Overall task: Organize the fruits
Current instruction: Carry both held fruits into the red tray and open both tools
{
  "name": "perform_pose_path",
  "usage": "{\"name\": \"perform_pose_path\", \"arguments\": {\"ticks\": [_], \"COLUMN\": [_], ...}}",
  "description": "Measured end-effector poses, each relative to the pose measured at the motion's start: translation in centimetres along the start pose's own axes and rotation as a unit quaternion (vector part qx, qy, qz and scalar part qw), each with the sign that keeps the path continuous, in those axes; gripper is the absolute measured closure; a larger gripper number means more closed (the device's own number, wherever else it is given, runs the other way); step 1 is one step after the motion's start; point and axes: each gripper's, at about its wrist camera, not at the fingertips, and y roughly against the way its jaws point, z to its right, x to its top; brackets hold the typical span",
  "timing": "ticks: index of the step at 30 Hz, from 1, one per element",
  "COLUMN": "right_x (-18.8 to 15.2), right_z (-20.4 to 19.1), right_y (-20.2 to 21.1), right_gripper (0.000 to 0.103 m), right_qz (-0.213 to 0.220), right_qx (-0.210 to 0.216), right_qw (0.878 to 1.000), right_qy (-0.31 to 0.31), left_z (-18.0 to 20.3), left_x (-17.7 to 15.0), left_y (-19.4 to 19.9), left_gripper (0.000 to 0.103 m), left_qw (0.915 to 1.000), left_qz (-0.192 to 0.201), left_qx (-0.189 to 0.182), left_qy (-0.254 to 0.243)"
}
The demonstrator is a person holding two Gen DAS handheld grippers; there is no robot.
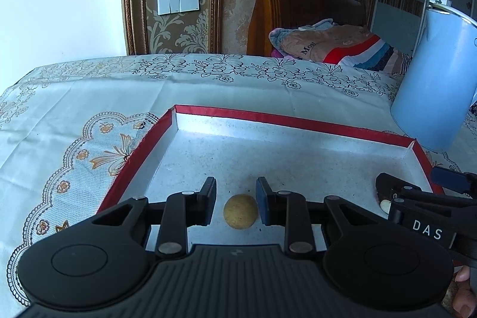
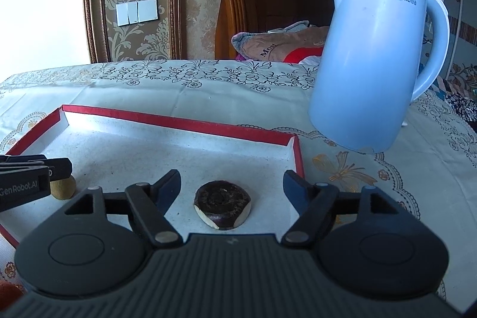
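Between the fingers of the left gripper [image 1: 236,200] lies a small round tan fruit [image 1: 240,211], resting on the speckled white floor of a shallow red-rimmed tray [image 1: 286,120]. The jaws stand narrowly apart, a gap showing on each side of the fruit; no contact observed. The right gripper [image 2: 232,187] is spread wide, and ahead of it, centred between its fingers and clear of both, sits a dark brown, flattened fruit [image 2: 222,204] with pale patches on its near edge, a water chestnut by appearance. It also rests on the tray floor, near the tray's right wall.

From the right wrist view, the left tool enters at the left edge with the tan fruit partly hidden behind its finger. From the left wrist view, the right tool enters at the right edge, covering most of the dark fruit.

Tray contents: these two fruits only. The tray sits on a floral embroidered tablecloth [image 1: 89,97]. Beyond the tray's far right corner stands a light blue Midea electric kettle [image 2: 369,61], outside the tray
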Motion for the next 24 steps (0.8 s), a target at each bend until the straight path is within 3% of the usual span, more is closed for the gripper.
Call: {"name": "perform_pose_path", "arguments": {"ticks": [5, 13, 15, 17, 19, 24], "right_x": [0.0, -0.3, -0.4, -0.4, -0.6, -1.2], "right_z": [0.0, 0.2, 0.3, 0.4, 0.6, 0.8], "right_y": [0.2, 0.8, 1.1, 1.4, 1.6, 1.9], "right_gripper": [0.021, 0.009, 0.004, 0.003, 0.002, 0.000], "right_qz": [0.002, 0.009, 0.014, 0.018, 0.018, 0.018], "right_qx": [-0.001, -0.002, -0.002, -0.001, 0.001, -0.004], "right_qw": [1.000, 1.000, 1.000, 1.000, 1.000, 1.000], "right_qy": [0.002, -0.001, -0.004, -0.007, -0.008, -0.008], "left_z": [0.1, 0.2, 0.3, 0.4, 0.5, 0.5], "left_x": [-0.1, -0.7, -1.0, -1.2, -1.5, -1.8], "left_y": [0.1, 0.7, 0.9, 1.2, 1.7, 2.7], "left_gripper": [0.075, 0.074, 0.071, 0.051, 0.039, 0.036], "left_qw": [0.9999, 0.9997, 0.9996, 0.9994, 0.9989, 0.9980], "left_qz": [0.007, 0.014, 0.017, 0.023, 0.036, 0.053], "left_qx": [0.006, 0.004, 0.004, 0.004, 0.006, 0.004], "left_qy": [-0.006, -0.017, -0.023, -0.025, -0.028, -0.035]}}
